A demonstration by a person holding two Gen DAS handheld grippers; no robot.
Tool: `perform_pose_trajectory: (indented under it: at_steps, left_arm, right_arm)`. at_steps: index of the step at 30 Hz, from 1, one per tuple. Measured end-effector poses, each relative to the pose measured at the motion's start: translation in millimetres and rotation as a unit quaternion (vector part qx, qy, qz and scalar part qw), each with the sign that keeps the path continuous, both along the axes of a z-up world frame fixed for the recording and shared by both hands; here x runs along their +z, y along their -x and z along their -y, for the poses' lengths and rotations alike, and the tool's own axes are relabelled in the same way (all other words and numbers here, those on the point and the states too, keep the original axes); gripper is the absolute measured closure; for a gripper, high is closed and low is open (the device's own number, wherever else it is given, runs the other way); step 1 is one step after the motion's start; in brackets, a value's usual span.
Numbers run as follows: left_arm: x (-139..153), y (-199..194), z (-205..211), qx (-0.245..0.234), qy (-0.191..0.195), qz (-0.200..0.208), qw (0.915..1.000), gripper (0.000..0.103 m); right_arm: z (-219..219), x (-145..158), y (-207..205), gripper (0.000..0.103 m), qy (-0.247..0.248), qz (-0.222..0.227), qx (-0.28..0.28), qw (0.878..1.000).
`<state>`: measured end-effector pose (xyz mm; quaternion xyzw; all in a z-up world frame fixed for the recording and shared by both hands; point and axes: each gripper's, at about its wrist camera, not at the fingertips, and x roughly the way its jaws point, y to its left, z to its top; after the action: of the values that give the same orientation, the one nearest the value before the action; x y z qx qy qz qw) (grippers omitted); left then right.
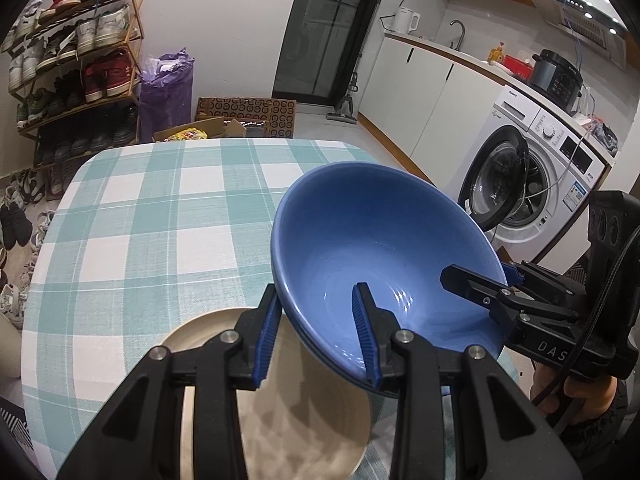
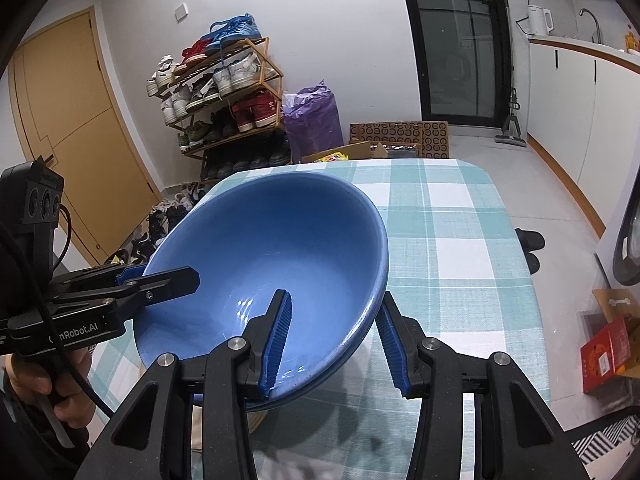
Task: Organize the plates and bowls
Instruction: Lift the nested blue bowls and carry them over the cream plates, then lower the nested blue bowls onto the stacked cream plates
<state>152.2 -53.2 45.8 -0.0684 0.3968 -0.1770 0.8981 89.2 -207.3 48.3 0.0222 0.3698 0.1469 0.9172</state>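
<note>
Your left gripper clamps its ribbed blue pads over the near rim of a glossy blue ceramic bowl, one pad outside the wall and one inside. Your right gripper grasps the opposite rim of the same bowl the same way. Two bowls appear nested here: a second blue rim shows just under the first. The pair hangs tilted above the table, lifted between both grippers.

Below the bowls, a single round beige plate lies flat on the teal-and-white checked tablecloth.

From the left wrist camera, the right gripper's body reads "DAS", partly cut off. From the right wrist camera, the left gripper's body reads "nRobot.AI", its first letters hidden by a cable. A hand wraps each gripper's handle.

Beyond the table stand one wooden shoe rack filled with sneakers, one purple bag, one white washing machine with its door open, and one white kettle on the counter.
</note>
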Motion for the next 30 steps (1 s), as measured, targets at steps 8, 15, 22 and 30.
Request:
perform_pose_trajectory:
  at_steps: [8,15,22,30]
  left_arm:
    - [2.8,10.6,-15.3,0.015,-0.001,0.004,0.9999,0.068]
    - [5.6,23.3,-32.1,0.031,0.001,0.009,0.9995,0.068]
    - [5.8,33.5,-49.4,0.048,0.001,0.013,0.9988,0.068]
    - [-0.7,40.8,-67.0,0.069,-0.005,0.013,0.9976,0.068]
  right_arm:
    - [-16.3,2.3,4.6,0.058,-0.001,0.003,0.016,1.000]
    - [-34.1,4.8,9.4,0.058,0.001,0.006,0.031,0.999]
    - [-53.8,4.4,14.1,0.058,0.003,0.007,0.049,0.999]
    - [-74.0,-2.3,16.6,0.058,0.002,0.001,0.066,0.998]
